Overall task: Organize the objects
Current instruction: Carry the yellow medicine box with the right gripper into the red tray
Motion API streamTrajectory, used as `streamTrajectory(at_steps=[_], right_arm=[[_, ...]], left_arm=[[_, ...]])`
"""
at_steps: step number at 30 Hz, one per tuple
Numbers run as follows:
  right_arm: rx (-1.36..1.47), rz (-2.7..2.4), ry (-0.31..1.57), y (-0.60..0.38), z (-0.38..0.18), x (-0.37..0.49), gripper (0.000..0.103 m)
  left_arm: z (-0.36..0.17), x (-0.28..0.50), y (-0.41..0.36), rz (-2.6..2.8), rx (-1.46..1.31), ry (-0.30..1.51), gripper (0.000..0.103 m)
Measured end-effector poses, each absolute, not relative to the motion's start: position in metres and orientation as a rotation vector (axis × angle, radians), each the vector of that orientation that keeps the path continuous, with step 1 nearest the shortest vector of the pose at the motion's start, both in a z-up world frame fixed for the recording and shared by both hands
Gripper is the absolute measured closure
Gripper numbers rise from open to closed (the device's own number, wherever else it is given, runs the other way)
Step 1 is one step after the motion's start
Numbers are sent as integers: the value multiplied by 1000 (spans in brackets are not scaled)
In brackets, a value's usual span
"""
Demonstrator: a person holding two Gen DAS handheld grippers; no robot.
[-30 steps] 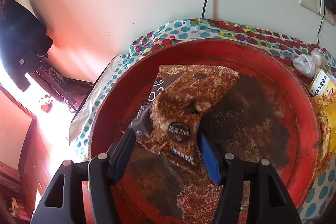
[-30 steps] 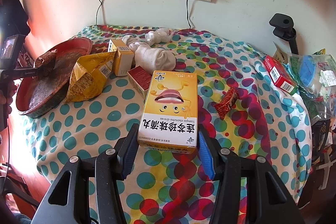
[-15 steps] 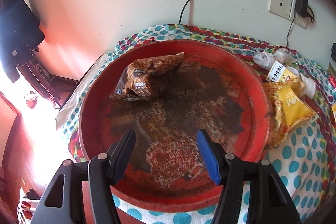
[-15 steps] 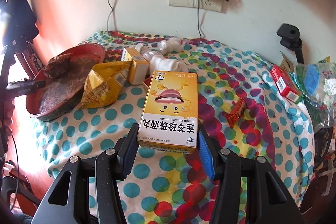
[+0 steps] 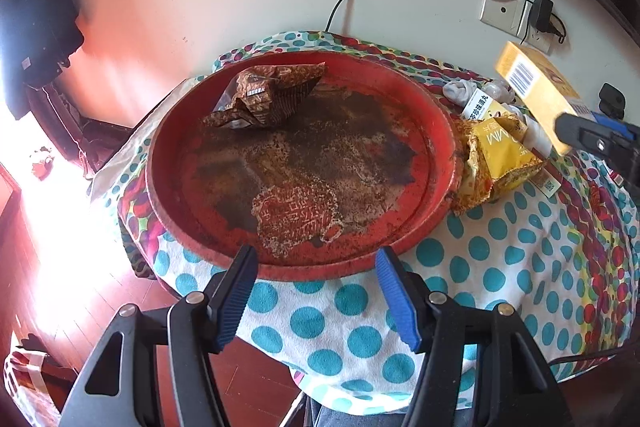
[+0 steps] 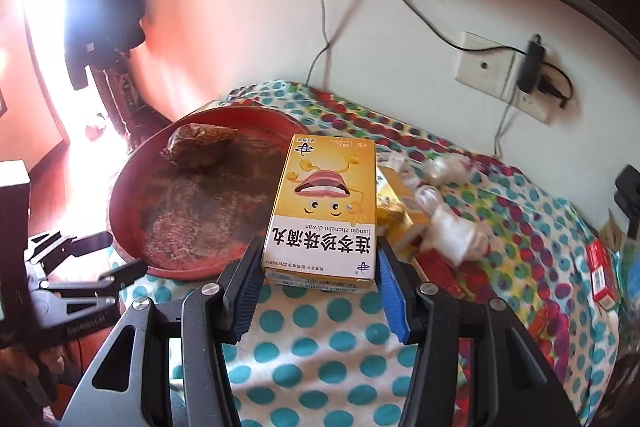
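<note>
- While the left tool (image 5: 316,267) hangs wide apart and empty at the red tray's (image 5: 440,131) near rim, the brown wrapper (image 5: 268,95) lies at its far edge.
- Right tool (image 6: 318,267) clamps the yellow box (image 6: 324,207), raised beside the tray's right rim over the dotted worktop (image 6: 320,339).

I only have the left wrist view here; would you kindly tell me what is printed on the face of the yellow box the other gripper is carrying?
Observer: The yellow box shows a cartoon mouth with eyes above black Chinese characters.
Operator: Thank you. Where is it relative to the tray?
Observer: It is held above the near right edge of the red tray.
Operator: Is the right gripper holding it firmly?
Observer: The right gripper has both jaws against the sides of the box's near end.
Operator: And my left gripper?
Observer: The left gripper sits open at the tray's near left edge.
</note>
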State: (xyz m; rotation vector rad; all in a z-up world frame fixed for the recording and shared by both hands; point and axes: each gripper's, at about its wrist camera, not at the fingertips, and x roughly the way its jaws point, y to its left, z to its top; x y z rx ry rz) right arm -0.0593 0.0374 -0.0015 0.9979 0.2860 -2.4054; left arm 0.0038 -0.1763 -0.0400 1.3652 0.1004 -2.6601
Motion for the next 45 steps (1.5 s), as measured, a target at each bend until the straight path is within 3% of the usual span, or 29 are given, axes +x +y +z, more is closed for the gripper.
streamTrajectory(at_steps=[21,45], right_arm=[[1219,-2301,531,-132,-63,-165,53],[1296,-2271,564,-177,-98,-191,53]], left_arm=[[-36,25,-222,-2618,1317,165,40],[-54,17,-242,-2579,1386,234,40]])
